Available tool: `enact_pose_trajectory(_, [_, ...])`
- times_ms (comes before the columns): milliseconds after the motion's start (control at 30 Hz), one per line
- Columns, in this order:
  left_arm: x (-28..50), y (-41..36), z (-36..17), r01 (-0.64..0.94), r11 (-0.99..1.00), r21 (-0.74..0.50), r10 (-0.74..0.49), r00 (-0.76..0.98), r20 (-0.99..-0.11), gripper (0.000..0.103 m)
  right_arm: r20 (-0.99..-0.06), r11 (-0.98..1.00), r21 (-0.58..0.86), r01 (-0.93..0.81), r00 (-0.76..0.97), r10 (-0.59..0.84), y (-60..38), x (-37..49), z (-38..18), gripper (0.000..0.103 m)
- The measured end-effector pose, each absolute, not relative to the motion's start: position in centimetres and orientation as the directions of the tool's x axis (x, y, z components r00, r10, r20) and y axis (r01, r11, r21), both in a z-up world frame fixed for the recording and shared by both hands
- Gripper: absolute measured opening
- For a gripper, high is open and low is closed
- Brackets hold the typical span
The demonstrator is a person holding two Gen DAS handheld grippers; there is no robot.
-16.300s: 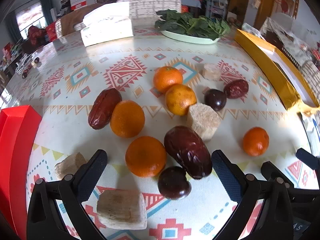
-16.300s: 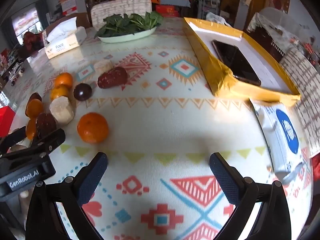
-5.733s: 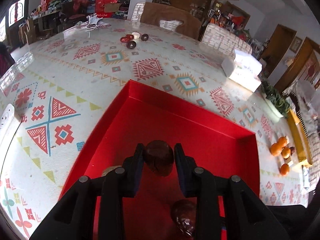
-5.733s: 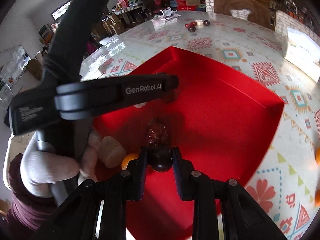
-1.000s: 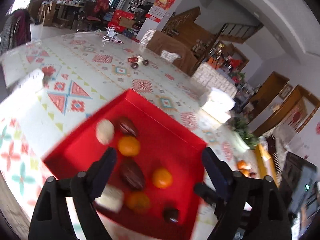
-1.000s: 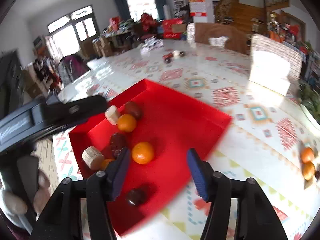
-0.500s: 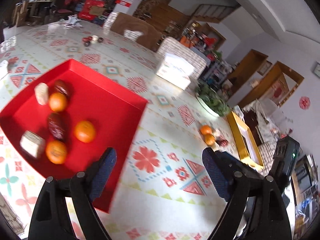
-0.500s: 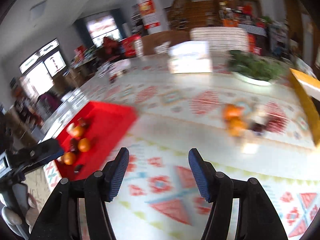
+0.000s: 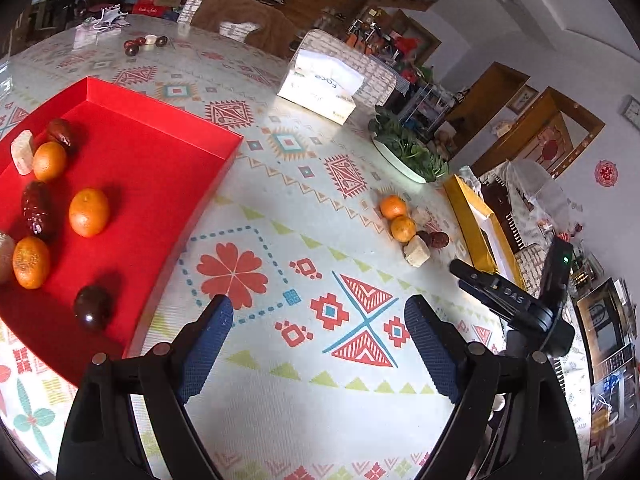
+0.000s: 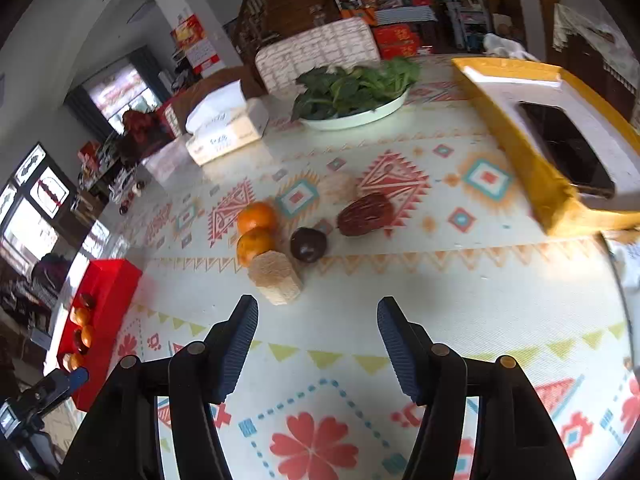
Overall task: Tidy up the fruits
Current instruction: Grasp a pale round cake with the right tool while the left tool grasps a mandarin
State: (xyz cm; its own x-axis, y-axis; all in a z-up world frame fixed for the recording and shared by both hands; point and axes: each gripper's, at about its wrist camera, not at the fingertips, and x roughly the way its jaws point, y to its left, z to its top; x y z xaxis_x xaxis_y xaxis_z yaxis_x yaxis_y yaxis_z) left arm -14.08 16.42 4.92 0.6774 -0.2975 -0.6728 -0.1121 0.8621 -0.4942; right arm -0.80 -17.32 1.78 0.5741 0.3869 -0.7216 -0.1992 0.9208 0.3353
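Note:
A red tray (image 9: 160, 168) on the left holds several fruits: oranges (image 9: 89, 212), dark dates (image 9: 37, 210), a dark round fruit (image 9: 92, 307) and a beige block (image 9: 22, 152). My left gripper (image 9: 318, 344) is open and empty over the patterned tablecloth to the right of the tray. My right gripper (image 10: 316, 340) is open and empty, just short of a loose cluster: two oranges (image 10: 256, 232), a beige block (image 10: 276, 276), a dark round fruit (image 10: 308, 244), a red date (image 10: 366, 209) and a pale block (image 10: 338, 188). The cluster also shows in the left wrist view (image 9: 404, 228).
A yellow box (image 10: 532, 152) holding a phone lies at the right. A plate of greens (image 10: 352, 96) and a tissue box (image 10: 226, 128) stand at the back. The tray (image 10: 108, 304) is far left in the right wrist view.
Both grippers have swung away from the red tray toward the loose fruit cluster. The right gripper is now much closer to the cluster. Both stay open and empty.

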Motion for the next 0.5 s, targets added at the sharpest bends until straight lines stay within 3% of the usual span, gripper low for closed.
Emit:
enact_pose_trajectory(333, [-12.1, 16.6, 4.8, -0.128, 0.877, -0.464, -0.27, 0.667, -0.695, 0.087, -0.768, 0.944, 0.129, -0.304, 0.571, 0.289, -11.5, 1.2, 0.4, 0.066])
enact_pose_trajectory(400, [-11.3, 16.2, 5.1, -0.119, 0.885, -0.45, -0.264, 0.667, -0.696, 0.087, -0.763, 0.943, 0.1, -0.316, 0.584, 0.277, -11.1, 1.2, 0.3, 0.05])
enact_pose_trajectory(433, [-10.8, 16.0, 5.2, -0.113, 0.889, -0.443, -0.263, 0.667, -0.697, 0.087, -0.763, 0.943, 0.093, -0.32, 0.585, 0.274, -11.0, 1.2, 0.2, 0.036])
enact_pose_trajectory(500, [-9.6, 15.3, 5.4, -0.097, 0.895, -0.435, -0.267, 0.664, -0.698, 0.087, -0.76, 0.941, 0.09, -0.325, 0.588, 0.276, -11.0, 1.1, 0.1, 0.036])
